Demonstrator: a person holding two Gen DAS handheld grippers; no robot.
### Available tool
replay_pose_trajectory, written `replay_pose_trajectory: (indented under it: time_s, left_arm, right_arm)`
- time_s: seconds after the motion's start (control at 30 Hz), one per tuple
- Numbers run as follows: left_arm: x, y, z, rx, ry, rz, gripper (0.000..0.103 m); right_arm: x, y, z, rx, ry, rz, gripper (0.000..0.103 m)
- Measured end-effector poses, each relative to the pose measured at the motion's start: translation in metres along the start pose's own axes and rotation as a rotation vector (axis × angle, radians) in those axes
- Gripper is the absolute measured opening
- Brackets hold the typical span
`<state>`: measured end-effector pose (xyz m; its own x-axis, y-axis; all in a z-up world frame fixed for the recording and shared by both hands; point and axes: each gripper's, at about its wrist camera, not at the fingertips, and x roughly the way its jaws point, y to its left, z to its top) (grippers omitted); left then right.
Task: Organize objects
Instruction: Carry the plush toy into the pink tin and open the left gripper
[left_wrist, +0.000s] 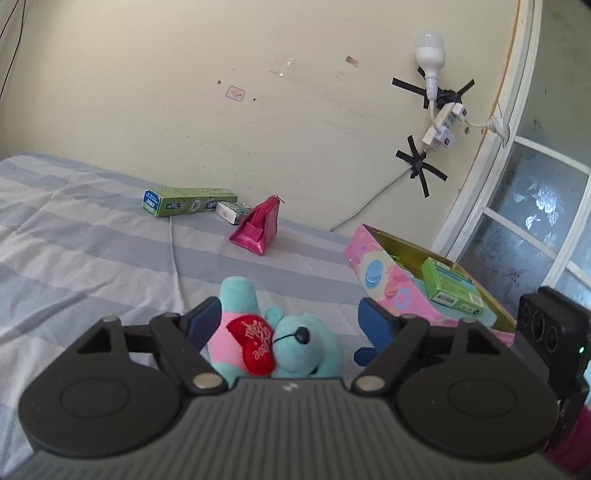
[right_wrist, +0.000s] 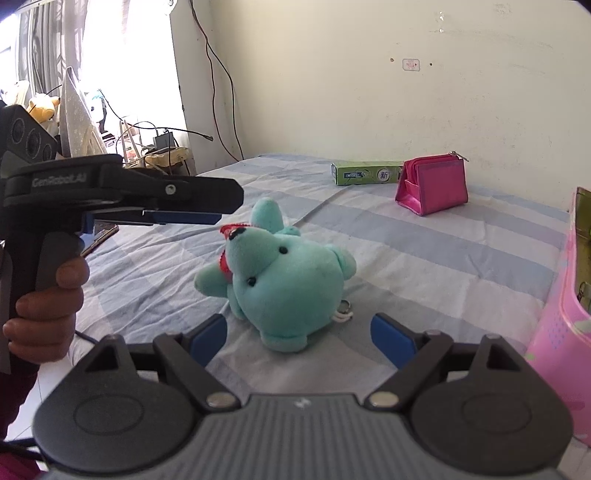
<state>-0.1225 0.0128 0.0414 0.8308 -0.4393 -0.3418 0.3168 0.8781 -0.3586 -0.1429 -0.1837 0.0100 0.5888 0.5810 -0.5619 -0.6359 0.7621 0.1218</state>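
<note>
A turquoise teddy bear (left_wrist: 295, 343) with a red heart on its chest lies on the striped bedsheet (left_wrist: 92, 240). My left gripper (left_wrist: 288, 325) is open, and the bear shows between its blue pads without being pressed. In the right wrist view that left gripper (right_wrist: 218, 214) comes in from the left, held by a hand, its tips close to the bear's snout. My right gripper (right_wrist: 299, 338) is open too, with the bear (right_wrist: 288, 280) just ahead of its fingertips. A pink purse (left_wrist: 256, 229) (right_wrist: 432, 184) stands farther back. A long green box (left_wrist: 184, 201) (right_wrist: 365, 173) lies by the wall.
A pink patterned open box (left_wrist: 391, 284) (right_wrist: 565, 306) stands at the right on the bed, with a small green carton (left_wrist: 452, 286) inside. A small white packet (left_wrist: 231, 211) lies beside the purse. A white cable (left_wrist: 173, 251) runs across the sheet. A power strip (left_wrist: 443, 125) hangs on the wall.
</note>
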Motion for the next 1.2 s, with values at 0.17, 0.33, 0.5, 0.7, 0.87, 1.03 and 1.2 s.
replay_pose_trajectory:
  time_s: [0.17, 0.33, 0.5, 0.7, 0.87, 1.03, 1.2]
  left_arm:
    - [0.016, 0.011, -0.006, -0.025, 0.057, 0.027, 0.083]
    - [0.023, 0.019, -0.011, -0.045, 0.089, 0.024, 0.079]
    - [0.017, 0.003, -0.006, -0.010, 0.078, 0.006, 0.066]
    - [0.029, -0.050, 0.029, 0.102, 0.028, -0.087, 0.065]
    - [0.076, -0.113, 0.044, 0.197, 0.038, -0.184, 0.066]
    - [0.124, -0.180, 0.050, 0.248, 0.069, -0.241, 0.067]
    - [0.166, -0.242, 0.055, 0.331, 0.095, -0.261, 0.070]
  right_arm:
    - [0.008, 0.002, 0.002, -0.007, 0.008, 0.004, 0.088]
    - [0.017, 0.003, 0.005, -0.010, 0.022, 0.002, 0.088]
    - [0.033, 0.008, 0.008, -0.006, 0.056, -0.006, 0.057]
    - [-0.009, -0.006, 0.020, 0.009, -0.070, -0.057, 0.055]
    - [-0.062, -0.046, 0.023, 0.035, -0.185, -0.211, 0.055]
    - [-0.102, -0.101, 0.019, 0.092, -0.217, -0.360, 0.055]
    - [-0.133, -0.152, 0.020, 0.097, -0.228, -0.503, 0.054]
